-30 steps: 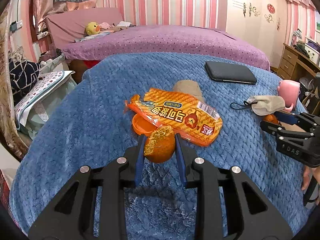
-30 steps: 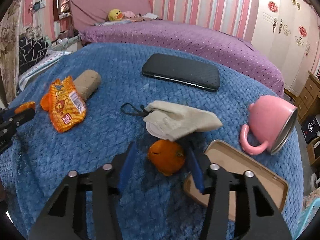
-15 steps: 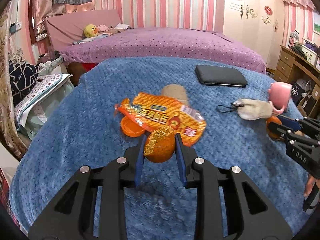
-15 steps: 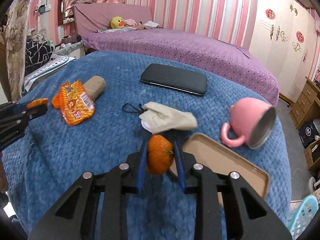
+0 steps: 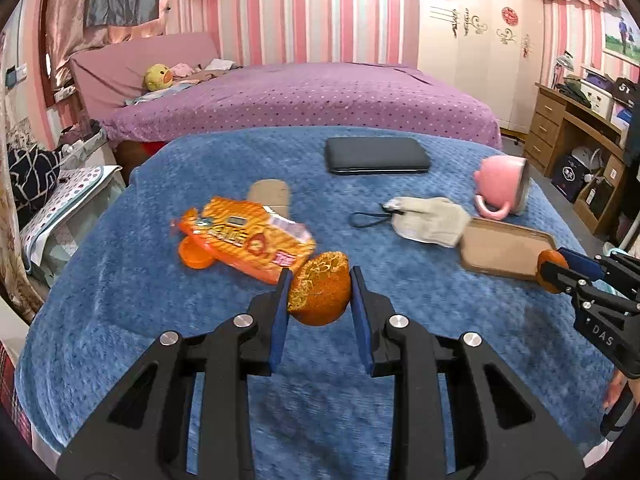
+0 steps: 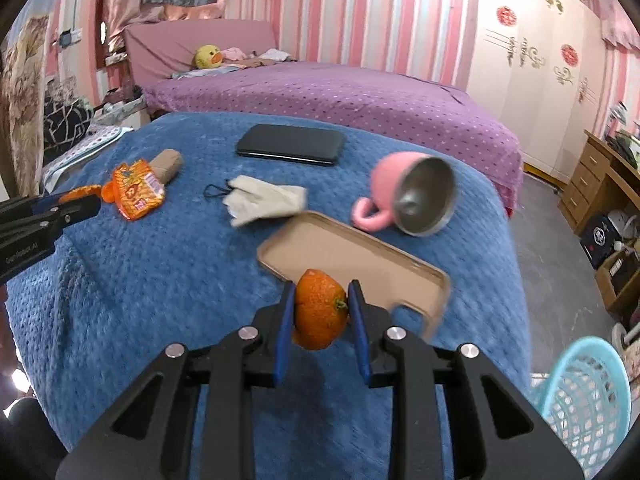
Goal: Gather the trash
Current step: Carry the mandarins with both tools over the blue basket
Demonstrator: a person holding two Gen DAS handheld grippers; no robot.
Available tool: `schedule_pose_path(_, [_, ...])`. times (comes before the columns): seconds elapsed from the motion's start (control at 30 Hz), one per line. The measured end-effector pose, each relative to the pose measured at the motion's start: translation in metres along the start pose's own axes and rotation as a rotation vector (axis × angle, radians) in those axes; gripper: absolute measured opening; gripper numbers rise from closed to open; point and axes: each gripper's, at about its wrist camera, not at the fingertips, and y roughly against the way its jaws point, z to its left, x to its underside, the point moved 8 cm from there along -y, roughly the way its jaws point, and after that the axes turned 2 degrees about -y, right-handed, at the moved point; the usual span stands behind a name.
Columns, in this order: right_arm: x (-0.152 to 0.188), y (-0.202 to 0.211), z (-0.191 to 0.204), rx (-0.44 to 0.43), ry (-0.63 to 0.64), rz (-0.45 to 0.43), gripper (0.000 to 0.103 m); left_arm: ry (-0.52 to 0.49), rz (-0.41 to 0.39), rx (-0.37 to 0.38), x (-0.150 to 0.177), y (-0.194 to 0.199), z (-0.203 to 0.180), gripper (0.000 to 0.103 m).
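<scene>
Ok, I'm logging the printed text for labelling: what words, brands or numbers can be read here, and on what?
"DAS" on the right gripper body, seen from the left wrist; the word may be cut off.
"GenRobot.AI", small, on the left gripper body, seen from the right wrist.
"5T" or similar on a dark box on the desk; unsure.
Orange snack wrapper: printed characters, too blurred to read.
Wardrobe door decorations: ornamental, not legible.

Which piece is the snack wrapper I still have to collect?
Start at the blue blanket over the table and look to its left side in the right wrist view. The wrapper lies flat there, overlapping the near end of a brown cardboard tube, with an orange peel tucked under its edge. It is the only crinkly, printed orange packet there.
</scene>
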Motion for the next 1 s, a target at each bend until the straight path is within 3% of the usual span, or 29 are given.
schedule_pose_path(0.5, [0.028,0.070,-0.111,0.099,-0.130,-0.067,0.027,-0.073,-0.015,0.033,-0.003,0.020,-0.096,0.027])
schedule_pose_path(1.0, [0.074,0.128,-0.224,0.230,-0.243,-0.084,0.027,-0.150,-0.037,0.134,0.000,0.028,-0.214,0.027])
